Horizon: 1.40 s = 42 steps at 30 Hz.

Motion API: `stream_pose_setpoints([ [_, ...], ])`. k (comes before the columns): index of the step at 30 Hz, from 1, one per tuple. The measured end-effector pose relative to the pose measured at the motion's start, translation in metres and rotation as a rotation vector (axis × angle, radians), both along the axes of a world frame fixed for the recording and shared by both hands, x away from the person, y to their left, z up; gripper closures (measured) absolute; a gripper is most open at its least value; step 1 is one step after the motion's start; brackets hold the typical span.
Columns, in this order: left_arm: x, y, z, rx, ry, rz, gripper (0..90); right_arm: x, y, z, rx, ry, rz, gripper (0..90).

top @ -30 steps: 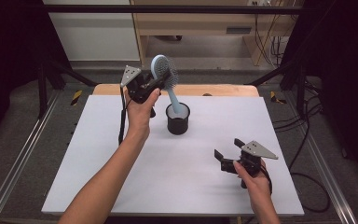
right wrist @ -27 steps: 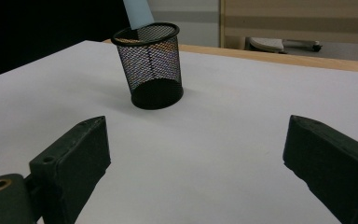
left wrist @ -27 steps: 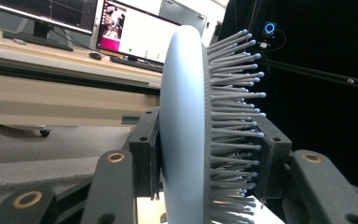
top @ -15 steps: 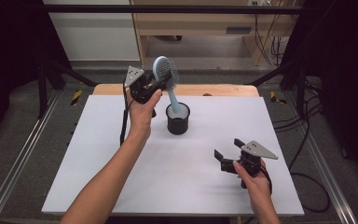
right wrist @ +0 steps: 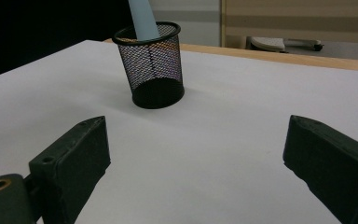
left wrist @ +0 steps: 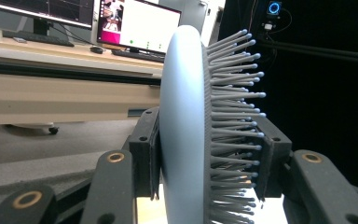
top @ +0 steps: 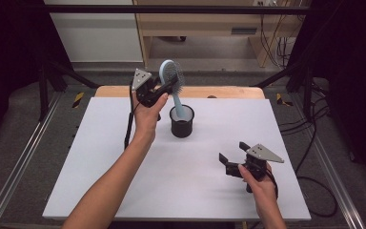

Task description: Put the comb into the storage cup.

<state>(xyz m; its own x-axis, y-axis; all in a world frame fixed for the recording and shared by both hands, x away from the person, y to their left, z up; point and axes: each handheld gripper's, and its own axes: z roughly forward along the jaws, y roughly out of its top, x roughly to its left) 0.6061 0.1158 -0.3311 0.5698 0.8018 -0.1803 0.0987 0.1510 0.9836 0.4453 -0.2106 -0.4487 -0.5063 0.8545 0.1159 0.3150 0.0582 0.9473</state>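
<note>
pale blue oval hairbrush (top: 171,76) clenched in left tongs (top: 164,88), handle in black mesh cup (top: 181,125), right tongs (top: 232,160) released

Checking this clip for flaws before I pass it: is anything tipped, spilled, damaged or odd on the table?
Nothing stands out. The mesh cup stands upright on the white table; the hairbrush leans in it, handle down, because the left gripper clamps its head. The right gripper is open.

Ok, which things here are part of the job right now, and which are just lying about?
In the job:
- hairbrush, head clamped in the left gripper, handle in the cup
- black mesh cup

Not in use:
- right gripper, jaws open over the white table
- monitors and keyboard on the desk behind
</note>
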Motion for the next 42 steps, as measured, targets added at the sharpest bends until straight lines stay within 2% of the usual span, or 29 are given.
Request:
stream_pose_setpoints([
  [17,0.001,-0.007,-0.008,0.022,0.009,-0.010,52.4,0.000,0.001,0.000,0.001,0.000,0.001,7.1],
  [42,0.005,-0.009,-0.023,0.034,0.035,-0.004,52.2,0.000,0.002,-0.001,-0.007,0.002,0.005,7.1],
])
